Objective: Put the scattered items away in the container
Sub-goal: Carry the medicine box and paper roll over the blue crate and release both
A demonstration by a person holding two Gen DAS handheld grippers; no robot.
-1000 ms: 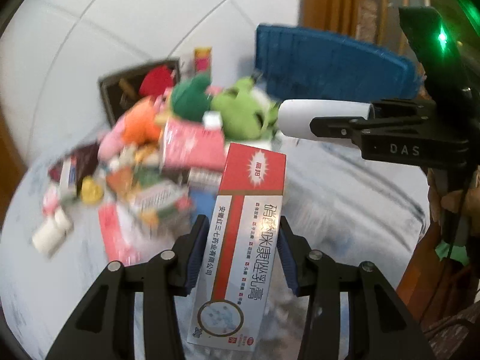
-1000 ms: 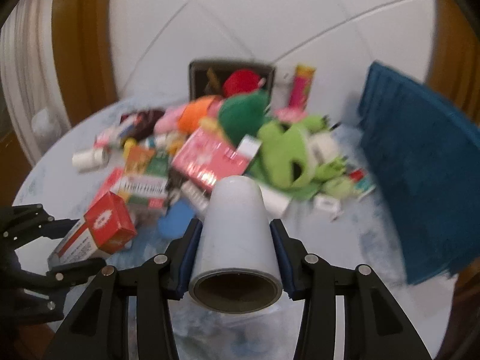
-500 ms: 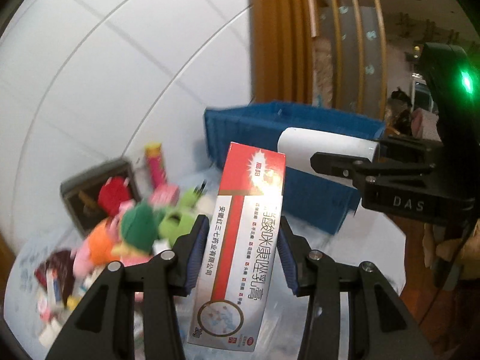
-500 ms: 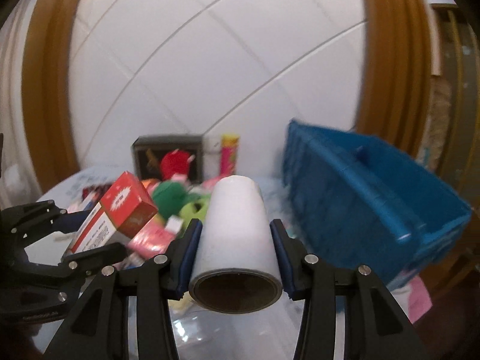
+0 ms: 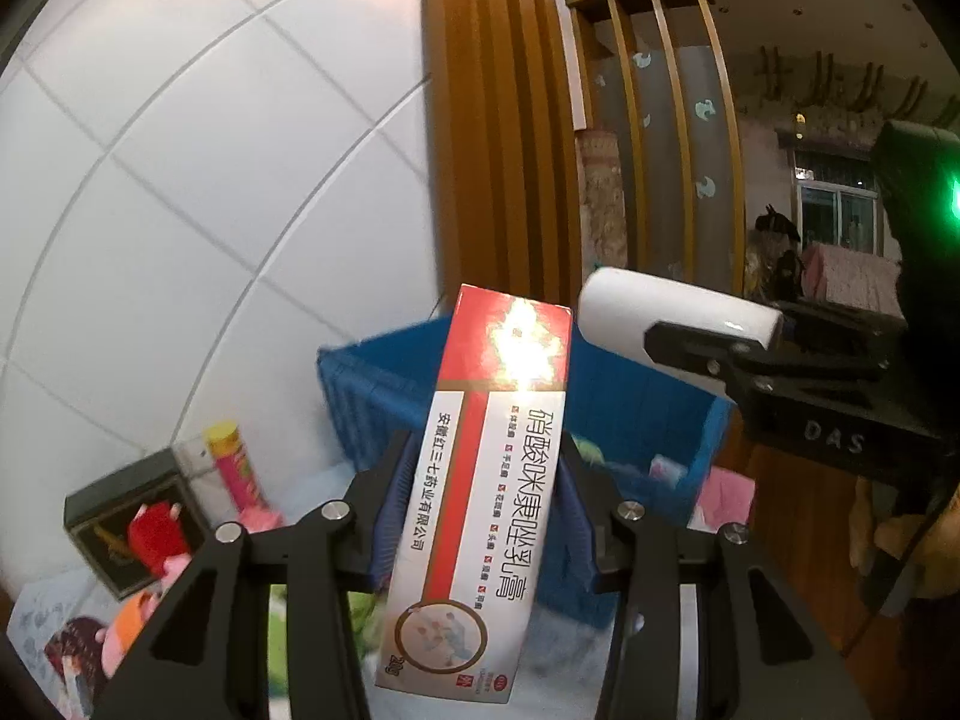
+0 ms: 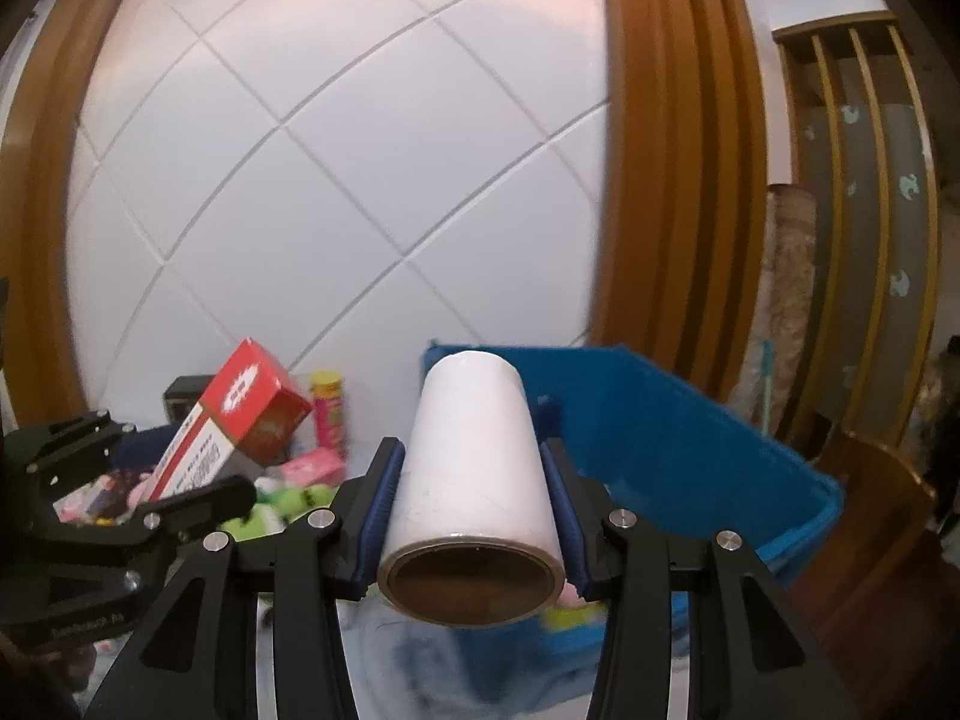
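My left gripper [image 5: 480,468] is shut on a long red and white medicine box [image 5: 480,492], held up in front of the blue plastic bin [image 5: 372,384]. My right gripper [image 6: 474,468] is shut on a white roll with a brown core [image 6: 474,468], raised just before the blue bin [image 6: 660,438]. From the left wrist view the white roll [image 5: 672,318] hangs over the bin at the right, clamped in the right gripper [image 5: 708,354]. In the right wrist view the medicine box [image 6: 240,414] is at the left in the left gripper [image 6: 180,462].
A pile of plush toys and small packets [image 5: 144,588] lies on the table at the lower left, with a dark box [image 5: 120,516] and a yellow and pink tube [image 5: 234,468] behind it. A white tiled wall [image 6: 360,150] and wooden posts [image 5: 498,120] stand behind.
Both grippers rose and swung right from over the pile toward the blue bin, still holding the box and the roll. The pile slid down and left in both views.
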